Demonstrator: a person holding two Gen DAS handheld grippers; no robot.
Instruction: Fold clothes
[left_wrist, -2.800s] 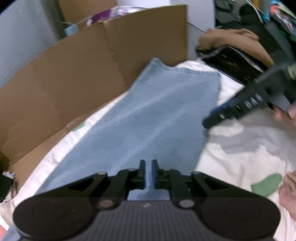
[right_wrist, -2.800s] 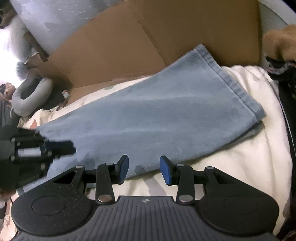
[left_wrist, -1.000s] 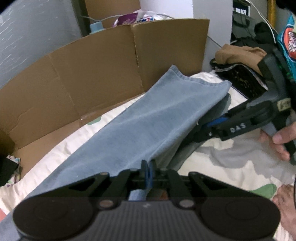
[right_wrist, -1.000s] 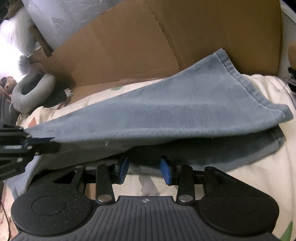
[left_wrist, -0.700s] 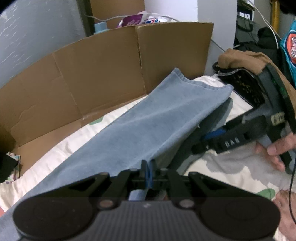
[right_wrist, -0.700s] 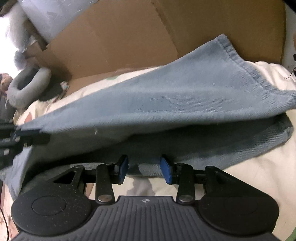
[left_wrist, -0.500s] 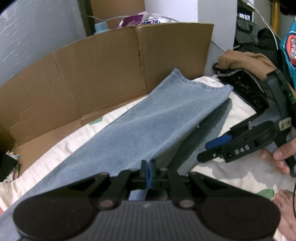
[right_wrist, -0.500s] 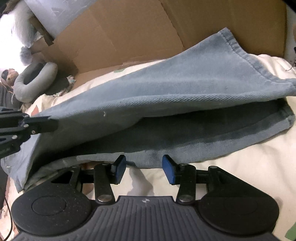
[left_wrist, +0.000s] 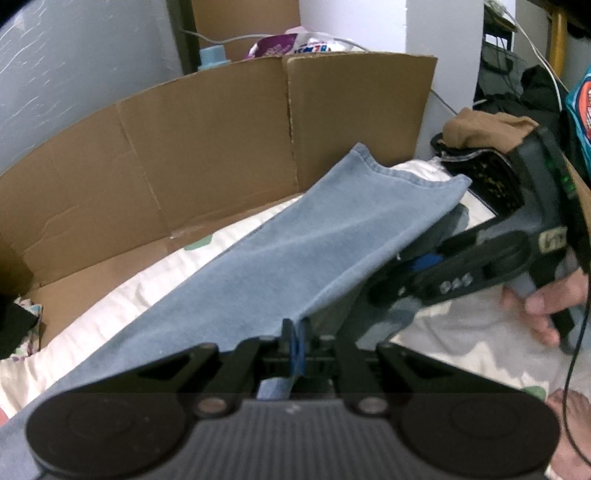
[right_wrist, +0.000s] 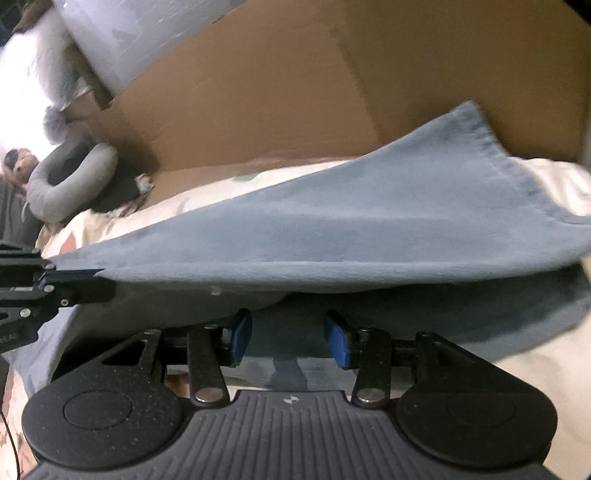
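Blue jeans (left_wrist: 332, 236) lie lengthwise on a bed (left_wrist: 461, 332) with a cream patterned cover, in front of a flattened cardboard sheet (left_wrist: 207, 155). The left tool (left_wrist: 294, 338) is clamped on the near edge of the upper denim layer, lifting it off the lower one. The right tool (right_wrist: 288, 341) stands half open, its blue pads either side of the lower layer's edge and not visibly pressing it. Judged progress: 1 lengthwise fold appears made, leg over leg; the crosswise folds remain. Lettering on the right tool, seen from the left wrist, is blurred beyond reading; no garment label shows.
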